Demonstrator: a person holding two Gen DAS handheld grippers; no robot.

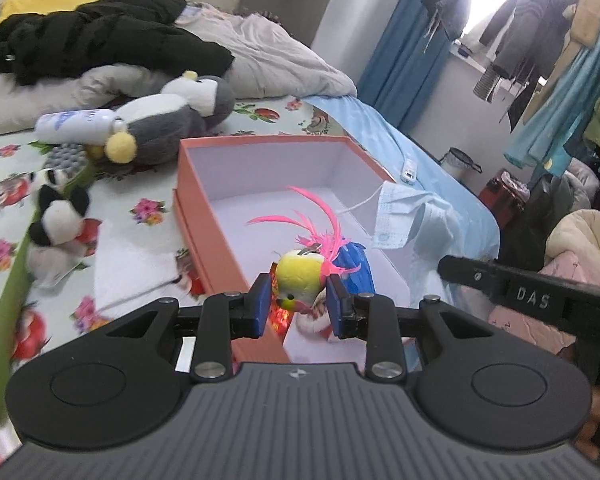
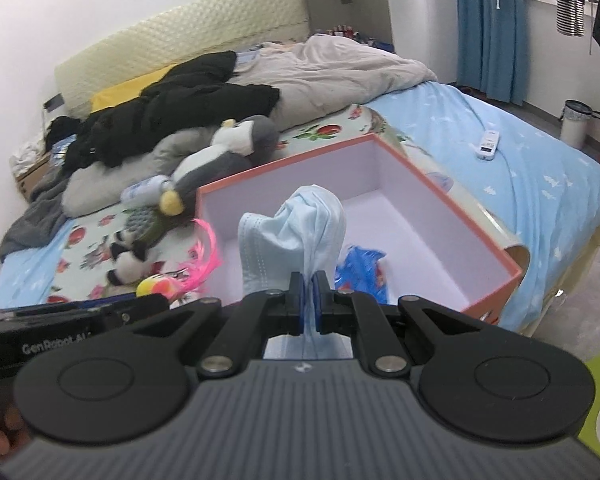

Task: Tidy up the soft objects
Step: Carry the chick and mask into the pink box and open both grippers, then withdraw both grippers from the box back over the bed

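An orange box (image 1: 204, 216) with a white inside stands on the bed; it also shows in the right wrist view (image 2: 440, 196). My left gripper (image 1: 299, 307) is shut on a yellow toy bird with pink feathers (image 1: 302, 276), held over the box's near end. A blue crinkled object (image 1: 356, 270) lies inside the box. My right gripper (image 2: 309, 300) is shut on a light blue face mask (image 2: 296, 240), held above the box. The mask also shows in the left wrist view (image 1: 396, 216).
On the floral sheet left of the box lie a grey and white penguin plush (image 1: 168, 120), a small panda plush (image 1: 56, 216) on a green stem, and a white spray can (image 1: 76, 122). A white remote (image 2: 489, 145) lies on the blue sheet. Black clothes (image 2: 172, 112) are piled behind.
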